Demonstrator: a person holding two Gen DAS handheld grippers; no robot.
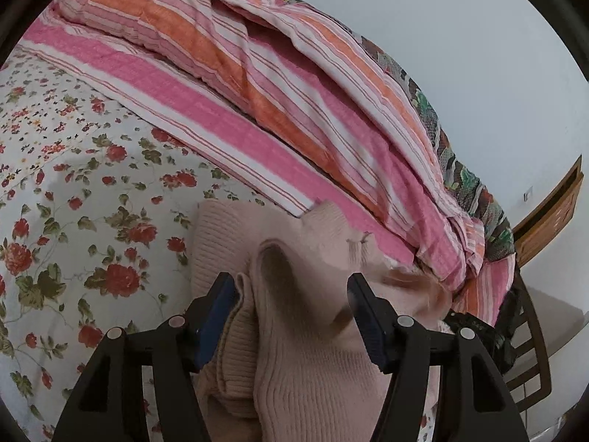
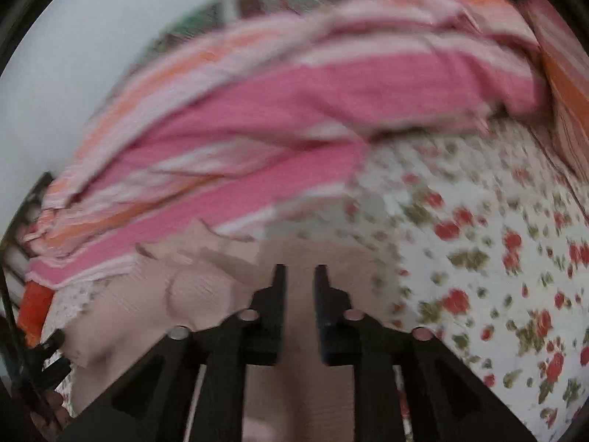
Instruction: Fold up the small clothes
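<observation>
Now we have the pink knitted garment (image 1: 294, 350) bunched on the flowered bed sheet (image 1: 73, 184), directly under and between both tools. Our left hand-held gripper (image 1: 291, 294) stands spread, its fingers on either side of a raised fold of the knit, without pinching it. Our right hand-held gripper (image 2: 300, 276) is narrow but not pressed together; the garment lies below its tips, and because of blur we cannot tell if any cloth is caught. The striped quilt (image 1: 257, 110) lies just beyond the tips. To do this step well, we judge that each tool should take only one edge layer, then pull flat before folding.
</observation>
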